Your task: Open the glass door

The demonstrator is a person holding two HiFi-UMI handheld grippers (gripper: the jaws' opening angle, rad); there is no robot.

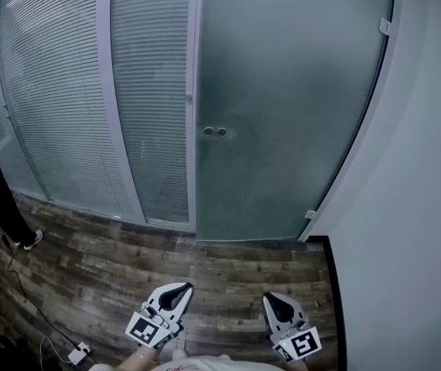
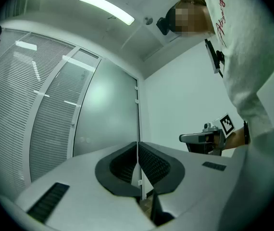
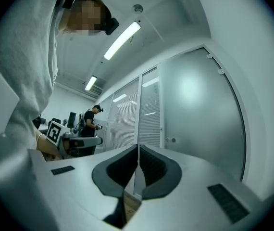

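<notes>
In the head view the door (image 1: 290, 107) stands ahead, well apart, with its handle (image 1: 215, 131) at its left edge, slightly nearer my left claw (image 1: 176, 292) than my right claw (image 1: 276, 304). In the left gripper view my jaws are clenched on nothing. In the right gripper view they are likewise clenched and empty.

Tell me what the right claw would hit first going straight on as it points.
Nothing stands in the way. The shut right claw would likely reach the blind panel just left of the door, though the exact spot is hard to judge.
</notes>
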